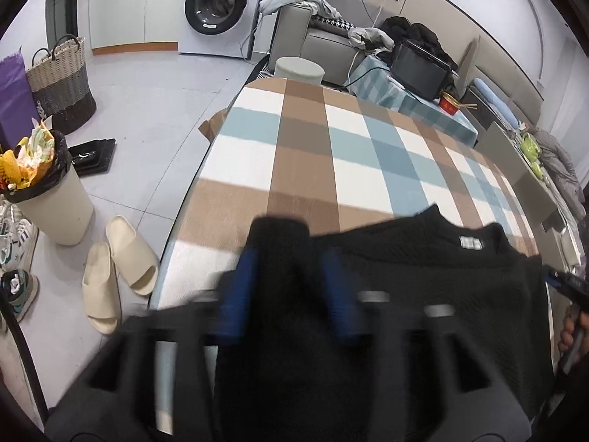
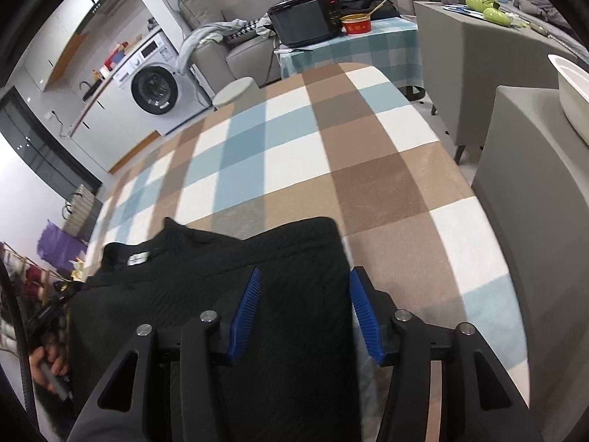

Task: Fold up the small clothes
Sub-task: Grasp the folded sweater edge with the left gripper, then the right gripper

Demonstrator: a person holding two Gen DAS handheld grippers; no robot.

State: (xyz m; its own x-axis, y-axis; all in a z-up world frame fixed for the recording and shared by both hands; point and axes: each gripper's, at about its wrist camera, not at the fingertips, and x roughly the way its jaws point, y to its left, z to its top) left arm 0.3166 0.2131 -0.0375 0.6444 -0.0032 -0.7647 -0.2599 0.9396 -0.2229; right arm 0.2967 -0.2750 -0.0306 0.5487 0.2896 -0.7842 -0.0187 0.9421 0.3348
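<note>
A black knit sweater (image 1: 423, 287) lies on the plaid-covered table (image 1: 313, 154), collar and white label (image 1: 470, 242) facing away. In the left wrist view my left gripper (image 1: 289, 258) is blurred, its blue fingers apart, with the sweater's left shoulder edge between them. In the right wrist view the sweater (image 2: 191, 287) lies flat and my right gripper (image 2: 303, 280) is open, its blue pads either side of the sweater's right edge. Each gripper shows at the edge of the other's view.
Left of the table are beige slippers (image 1: 117, 269), a full bin (image 1: 48, 199) and a woven basket (image 1: 60, 81). A washing machine (image 1: 221, 3) stands at the back. Right of the table are grey furniture (image 2: 533, 202) and a white basin (image 2: 574, 92).
</note>
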